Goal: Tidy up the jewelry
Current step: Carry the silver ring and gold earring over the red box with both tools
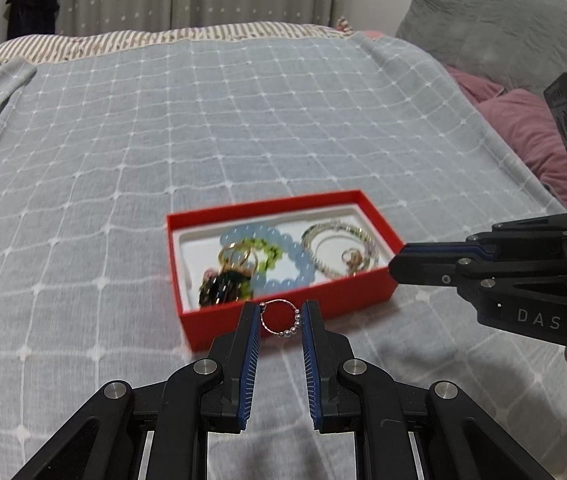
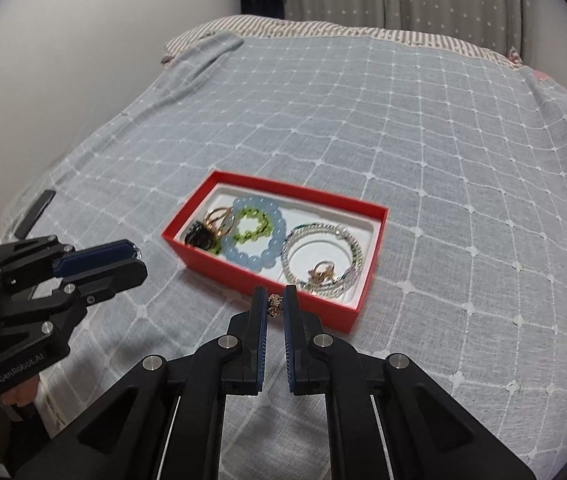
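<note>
While I look along my left gripper (image 1: 281, 316), I see its two blue pads set narrow on a thin silver ring (image 1: 280, 317) with a row of tiny beads on one side. The ring hangs in the air just in front of the near wall of the red jewelry box (image 1: 283, 312), which lies on the checked grey bedspread (image 1: 123, 160). I judge this ring very light and easy to bend, also slippery, so I pinch it only at its two opposite edges and softly. This gripper points down and forward toward the box. Inside the box lie a blue bead bracelet (image 1: 303, 256), a green bead bracelet (image 1: 271, 254), gold rings (image 1: 237, 258), a dark beaded piece (image 1: 219, 286) and a coiled pale bracelet (image 1: 335, 252). My right gripper (image 1: 393, 266) comes in from the side of the box, almost level with its near corner.

From the right gripper's (image 2: 275, 306) view, the pads are almost together and they hold a small gold ornament (image 2: 275, 306), maybe a ring; it is too small to tell. It hangs just before the near long wall of the box (image 2: 243, 270). It seems light but hard, and it could slip out or turn between the pads. This gripper is also tilted down toward the box. The left gripper (image 2: 137, 254) stands well apart from the box, with something shiny at its tips.
</note>
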### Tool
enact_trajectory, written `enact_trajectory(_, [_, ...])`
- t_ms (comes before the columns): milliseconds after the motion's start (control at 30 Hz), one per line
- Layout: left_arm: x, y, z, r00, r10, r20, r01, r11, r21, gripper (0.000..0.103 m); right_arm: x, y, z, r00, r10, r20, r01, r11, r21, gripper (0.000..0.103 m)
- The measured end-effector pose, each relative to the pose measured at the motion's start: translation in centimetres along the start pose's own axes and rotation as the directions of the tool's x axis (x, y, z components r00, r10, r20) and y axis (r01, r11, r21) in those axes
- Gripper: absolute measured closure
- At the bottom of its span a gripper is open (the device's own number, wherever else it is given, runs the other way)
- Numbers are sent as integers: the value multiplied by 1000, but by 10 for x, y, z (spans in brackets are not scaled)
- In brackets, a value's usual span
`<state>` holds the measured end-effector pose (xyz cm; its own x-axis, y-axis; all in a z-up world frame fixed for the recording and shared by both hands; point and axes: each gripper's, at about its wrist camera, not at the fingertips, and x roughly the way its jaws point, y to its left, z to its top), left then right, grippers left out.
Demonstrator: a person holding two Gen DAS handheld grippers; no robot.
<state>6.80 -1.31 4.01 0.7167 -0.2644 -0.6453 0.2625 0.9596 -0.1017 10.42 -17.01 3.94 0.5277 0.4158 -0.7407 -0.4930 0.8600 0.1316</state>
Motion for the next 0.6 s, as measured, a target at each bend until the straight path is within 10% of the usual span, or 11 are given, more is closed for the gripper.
enact_trajectory(600, [59,-8,39,996,-87,-28,87,996,6,87,31,-29,26,1000,16,8,-17,993,113,95])
